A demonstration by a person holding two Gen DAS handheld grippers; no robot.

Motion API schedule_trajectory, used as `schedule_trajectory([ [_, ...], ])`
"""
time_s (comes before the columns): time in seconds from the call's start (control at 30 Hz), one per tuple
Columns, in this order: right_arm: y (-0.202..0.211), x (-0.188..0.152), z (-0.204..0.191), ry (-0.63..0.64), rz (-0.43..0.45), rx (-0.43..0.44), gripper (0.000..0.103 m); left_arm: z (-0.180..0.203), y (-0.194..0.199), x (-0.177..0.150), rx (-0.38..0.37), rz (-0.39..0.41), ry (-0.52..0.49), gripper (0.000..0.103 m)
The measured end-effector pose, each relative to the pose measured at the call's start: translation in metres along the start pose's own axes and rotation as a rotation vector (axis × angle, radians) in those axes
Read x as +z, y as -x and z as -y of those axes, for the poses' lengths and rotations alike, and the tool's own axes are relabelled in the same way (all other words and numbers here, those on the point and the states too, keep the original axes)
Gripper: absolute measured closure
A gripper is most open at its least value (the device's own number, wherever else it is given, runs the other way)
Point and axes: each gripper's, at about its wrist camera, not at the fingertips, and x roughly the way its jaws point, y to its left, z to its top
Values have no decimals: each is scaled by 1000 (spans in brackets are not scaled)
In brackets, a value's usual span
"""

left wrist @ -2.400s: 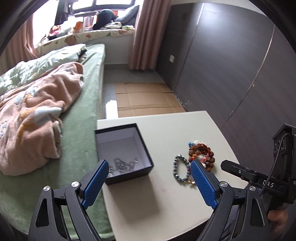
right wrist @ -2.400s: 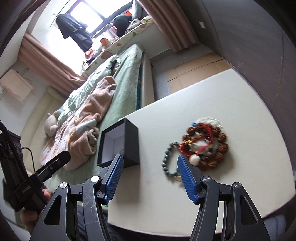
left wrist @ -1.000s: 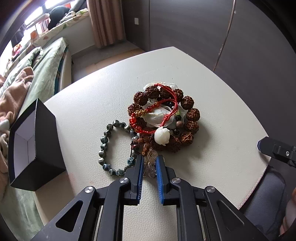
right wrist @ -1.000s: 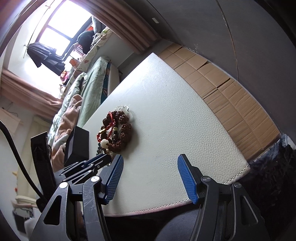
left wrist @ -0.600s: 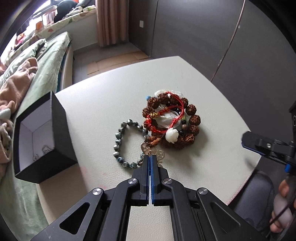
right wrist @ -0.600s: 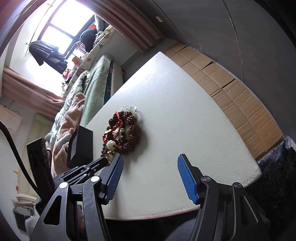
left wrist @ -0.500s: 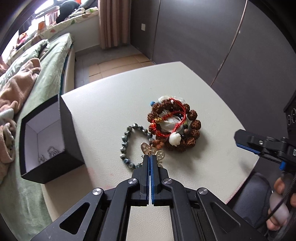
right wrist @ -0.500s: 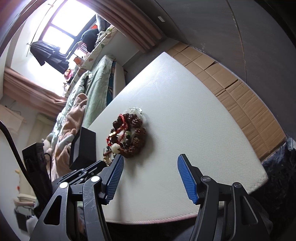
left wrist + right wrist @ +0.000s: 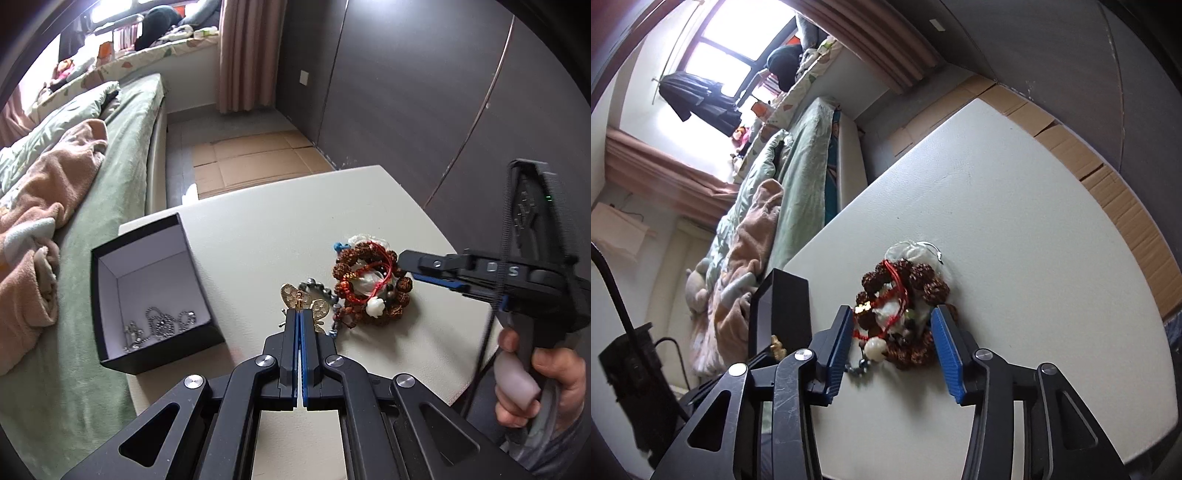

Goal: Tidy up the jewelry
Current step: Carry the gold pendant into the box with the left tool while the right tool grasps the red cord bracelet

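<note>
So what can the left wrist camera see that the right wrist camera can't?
Only the left wrist view shows the inside of the black box, where a silver chain lies, and the gold butterfly piece pinched in the shut left claw. Only the right wrist view shows the right claw from behind, its blue pads either side of the brown bead pile, having just narrowed. Both show that pile, the box and the white table.

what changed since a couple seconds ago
The left gripper closed on the gold butterfly and lifted it off the table, toward the box. The right gripper moved up to the bead pile, jaws just closing either side of it. Pile and box stayed put.
</note>
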Motion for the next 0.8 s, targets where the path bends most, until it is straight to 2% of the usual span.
schedule_trajectory([
  [0.2,-27,9,-9,28,-48,-67,67,-16,18,5,3,34,20,103],
  [0.3,-37,12,-11,33,-66,-98,79,-24,27,6,4,50,32,103],
  [0.37,-43,12,-11,35,-76,-130,92,-31,32,7,7,62,41,103],
  [0.4,-43,13,-11,33,-74,-148,95,-36,36,8,7,71,49,103],
  [0.57,-29,12,-16,43,-35,-138,97,-50,45,10,9,95,76,103],
  [0.8,-5,14,-44,94,18,-136,97,-70,50,17,10,117,115,103],
])
